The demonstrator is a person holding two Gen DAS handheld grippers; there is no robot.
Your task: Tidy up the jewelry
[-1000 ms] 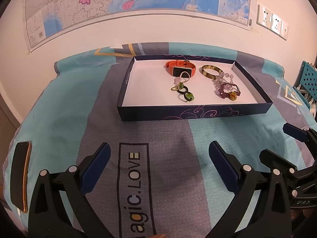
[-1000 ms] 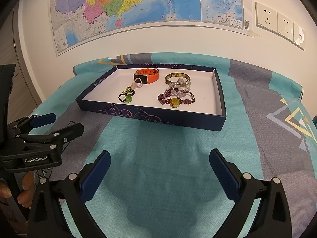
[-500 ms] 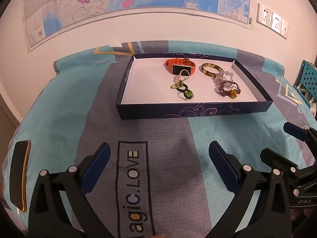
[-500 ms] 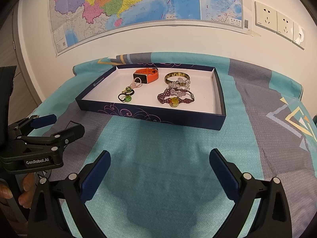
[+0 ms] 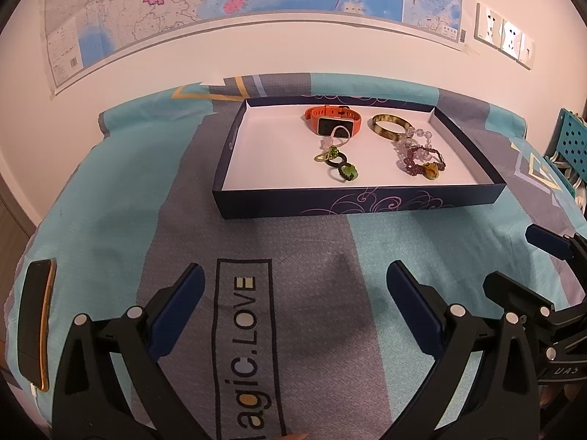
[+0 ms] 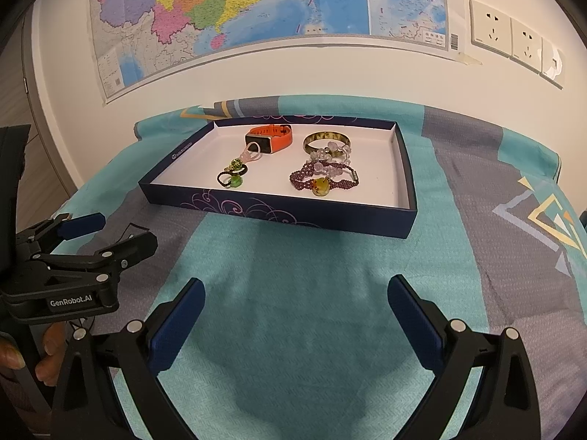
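All the jewelry I can see lies inside the dark-blue tray (image 6: 293,216) on the bed (image 6: 312,311): an orange band (image 6: 273,135), a mottled bangle (image 6: 324,139), 2 beaded bracelets (image 6: 323,179) overlapping just in front of it, and a chain of green-stoned rings (image 6: 233,176). That fits a sorted tray or one awaiting sorting (I can't settle which). My left claw (image 5: 293,300) and right claw (image 6: 293,308) both hang spread wide and empty, well short of the tray. If anything gets picked, I'd pinch 1 strand clear of the overlap.
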